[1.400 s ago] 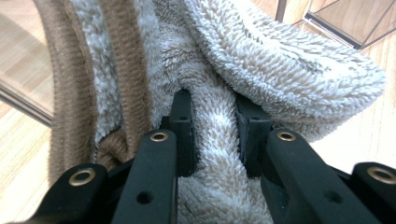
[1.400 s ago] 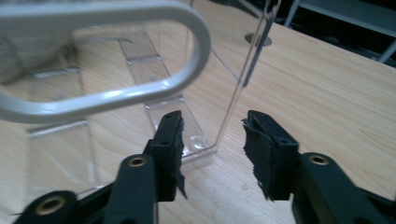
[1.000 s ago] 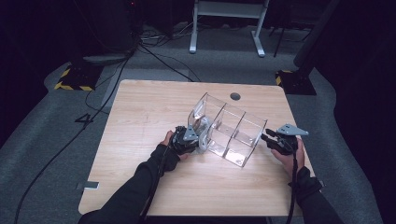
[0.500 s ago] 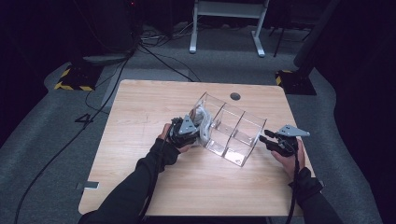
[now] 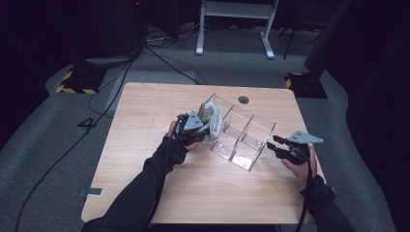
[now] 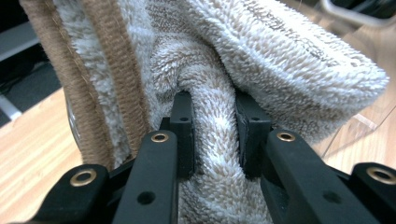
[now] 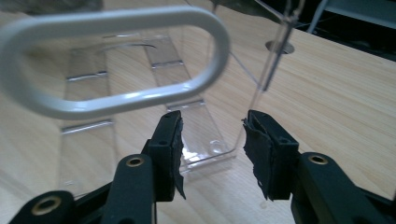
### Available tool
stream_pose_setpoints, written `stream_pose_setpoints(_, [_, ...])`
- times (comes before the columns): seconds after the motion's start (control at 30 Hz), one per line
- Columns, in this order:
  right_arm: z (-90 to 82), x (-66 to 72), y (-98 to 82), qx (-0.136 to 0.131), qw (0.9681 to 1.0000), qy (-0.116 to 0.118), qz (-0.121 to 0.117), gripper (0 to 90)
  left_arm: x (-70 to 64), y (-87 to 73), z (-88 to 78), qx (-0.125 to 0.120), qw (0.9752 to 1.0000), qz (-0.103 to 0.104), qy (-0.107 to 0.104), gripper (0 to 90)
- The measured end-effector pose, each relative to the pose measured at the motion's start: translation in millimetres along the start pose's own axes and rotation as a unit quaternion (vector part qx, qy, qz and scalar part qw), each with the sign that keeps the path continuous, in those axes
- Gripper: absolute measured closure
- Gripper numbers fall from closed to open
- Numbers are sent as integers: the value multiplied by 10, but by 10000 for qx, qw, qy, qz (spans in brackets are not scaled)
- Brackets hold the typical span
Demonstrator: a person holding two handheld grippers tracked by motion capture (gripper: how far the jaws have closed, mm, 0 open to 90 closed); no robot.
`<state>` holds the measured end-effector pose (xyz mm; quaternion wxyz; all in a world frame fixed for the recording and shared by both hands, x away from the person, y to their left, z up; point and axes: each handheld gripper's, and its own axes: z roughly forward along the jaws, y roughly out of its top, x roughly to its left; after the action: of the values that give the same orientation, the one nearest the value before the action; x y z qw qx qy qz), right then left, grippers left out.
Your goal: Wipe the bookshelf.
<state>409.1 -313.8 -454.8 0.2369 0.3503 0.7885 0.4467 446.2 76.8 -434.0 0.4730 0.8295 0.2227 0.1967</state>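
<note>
Pinching towel (image 6: pixel 219 135), left gripper (image 6: pixel 215 130) reveals looped weave.

A black "4" on the grey floor (image 5: pixel 63 145), left of the table (image 5: pixel 145 193).

- Towel (image 6: pixel 261 70): fluffy cream terry cloth with tan edge bands, bunched into folds, at the left end of the organizer.
- Organizer (image 5: pixel 240 135): clear plastic box with three compartments, lying diagonally mid-desk, its left end farther back.
</note>
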Motion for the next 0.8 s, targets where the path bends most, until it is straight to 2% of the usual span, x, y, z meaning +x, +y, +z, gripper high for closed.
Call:
stream_pose_setpoints(0.07, [-61,47,21,-107,9999,97,-59,562,0,-17,17,86,10000,39,8,734])
stream_pose_setpoints(0.1, [-61,47,21,-107,9999,97,-59,562,-4,-37,38,195,9997,127,52,734])
stream_pose_setpoints(0.13, [-124,132,32,-144,9995,172,-200,562,-11,-66,70,274,9993,209,106,734])
stream_pose_setpoints(0.23, [-167,237,38,-103,9991,226,-351,561,7,-119,138,334,9994,86,68,734])
stream_pose_setpoints(0.37, [-239,359,78,-235,9977,456,-448,548,6,-211,273,642,9978,158,73,734])
stream_pose_setpoints(0.43, [-287,419,108,-312,9965,602,-499,510,7,-247,318,678,9976,119,33,735])
stream_pose_setpoints(0.5, [-335,473,136,-362,9959,600,-571,478,-1,-284,353,752,9971,130,28,735])
stream_pose_setpoints(0.63, [-395,556,182,-496,9941,765,-585,452,-4,-318,371,826,9965,126,-9,735])
stream_pose_setpoints(0.8, [-341,557,195,-501,9950,742,-436,407,-18,-333,389,896,9959,153,4,735])
